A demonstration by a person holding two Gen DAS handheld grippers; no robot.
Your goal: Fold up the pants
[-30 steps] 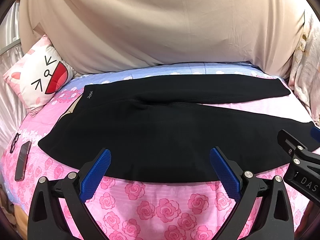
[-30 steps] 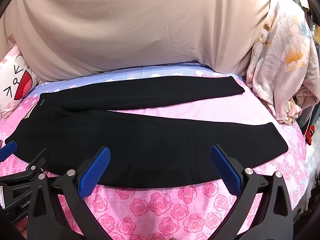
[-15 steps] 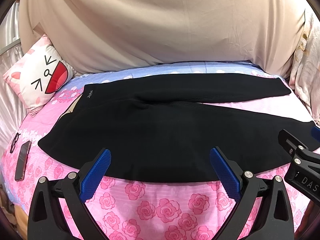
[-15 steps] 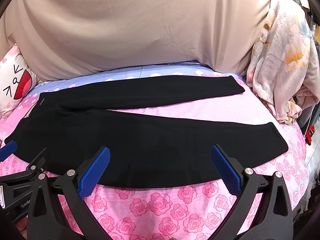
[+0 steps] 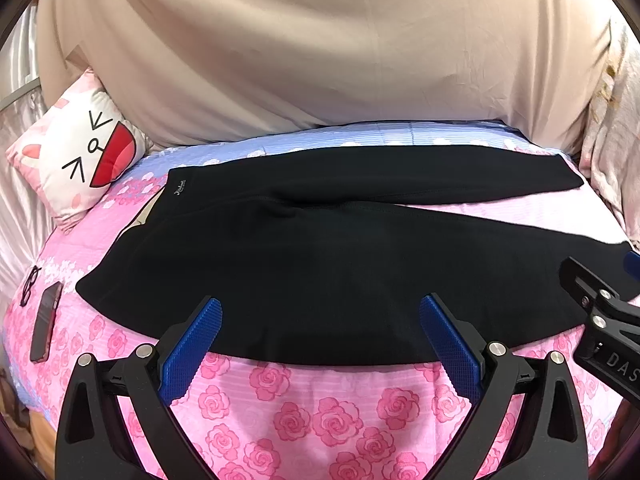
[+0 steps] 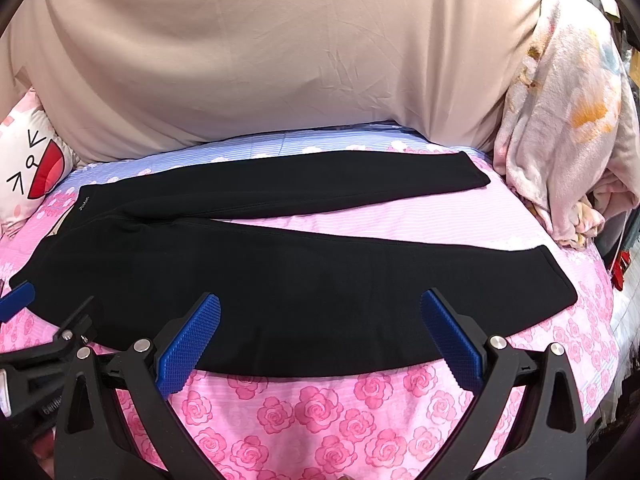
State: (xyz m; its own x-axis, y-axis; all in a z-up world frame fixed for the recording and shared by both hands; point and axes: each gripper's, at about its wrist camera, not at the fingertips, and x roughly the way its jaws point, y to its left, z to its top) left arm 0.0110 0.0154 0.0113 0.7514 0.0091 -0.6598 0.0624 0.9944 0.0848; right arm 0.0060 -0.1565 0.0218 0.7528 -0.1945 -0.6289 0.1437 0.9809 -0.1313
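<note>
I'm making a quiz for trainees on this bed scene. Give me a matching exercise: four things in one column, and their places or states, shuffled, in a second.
Things:
1. black pants
2. white cartoon-face cushion
3. dark smartphone
4. pale floral blanket

Places or states:
A. bunched up at the bed's right end
B. spread flat across the pink rose bedsheet, legs apart
C. lying flat near the bed's left edge, beside black-framed glasses
D. propped at the bed's far left corner

Pairs: 1-B, 2-D, 3-C, 4-A
</note>
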